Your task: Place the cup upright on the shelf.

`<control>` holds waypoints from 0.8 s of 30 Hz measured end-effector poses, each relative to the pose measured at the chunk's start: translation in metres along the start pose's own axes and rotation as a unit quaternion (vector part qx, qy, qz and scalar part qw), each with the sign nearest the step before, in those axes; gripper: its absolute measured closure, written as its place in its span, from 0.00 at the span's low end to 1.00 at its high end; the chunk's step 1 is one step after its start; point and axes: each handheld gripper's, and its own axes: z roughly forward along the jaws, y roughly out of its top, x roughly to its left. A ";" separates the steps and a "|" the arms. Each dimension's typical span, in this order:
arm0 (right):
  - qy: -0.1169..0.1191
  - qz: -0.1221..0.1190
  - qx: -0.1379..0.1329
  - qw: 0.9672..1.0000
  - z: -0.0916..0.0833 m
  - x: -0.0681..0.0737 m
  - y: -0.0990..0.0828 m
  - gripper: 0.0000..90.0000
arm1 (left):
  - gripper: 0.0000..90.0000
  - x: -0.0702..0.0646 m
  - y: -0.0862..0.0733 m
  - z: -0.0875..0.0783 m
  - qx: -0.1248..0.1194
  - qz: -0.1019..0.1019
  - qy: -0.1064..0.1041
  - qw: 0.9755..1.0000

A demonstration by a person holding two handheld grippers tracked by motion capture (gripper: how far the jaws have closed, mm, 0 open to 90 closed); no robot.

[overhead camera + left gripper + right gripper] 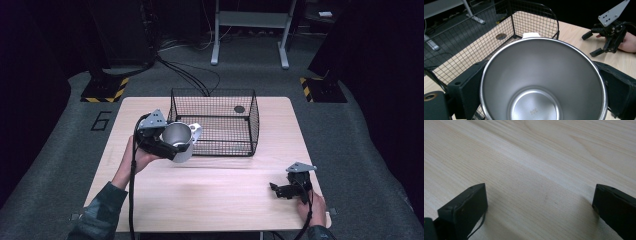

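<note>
The steel cup [178,140] sits clamped in my left claw [172,146], lifted clear of the table [210,195] and hanging just outside the near left corner of the wire basket [252,120], its white handle [195,131] turned toward the mesh. In the left gripper view I look straight down the cup's mouth [543,80], one black jaw pressed against its wall on either side, so its long axis runs along my jaws and points forward and slightly toward the basket's open top. That is the relation I reckon the next move hangs on: the basket lies ahead and to the right of the cup, its rim roughly level with the cup's side, so I judge the cup must rise a little and travel right over the wire edge before it can go down inside. The basket floor looks bare apart from a small dark round thing [239,109] near the far side, well apart from where the cup would land. My left hand [136,159] is by far the nearer one to the basket. My right claw [281,191] rests near the table's near right corner, well apart from cup and basket, its jaws spread with nothing but wood grain between them in the right gripper view
</note>
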 end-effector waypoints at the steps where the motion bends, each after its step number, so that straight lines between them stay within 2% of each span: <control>1: 0.000 0.000 0.000 1.000 0.000 0.000 0.000 0.00 | 0.07 0.001 0.003 0.001 0.001 0.004 -0.002 1.000; 12: 0.000 0.000 0.000 1.000 0.000 0.000 0.000 0.00 | 0.07 0.012 0.022 0.015 0.002 0.011 0.006 1.000; 24: 0.001 -0.001 0.000 1.000 0.000 0.000 0.000 0.00 | 0.07 0.022 0.040 0.035 0.006 0.015 0.002 1.000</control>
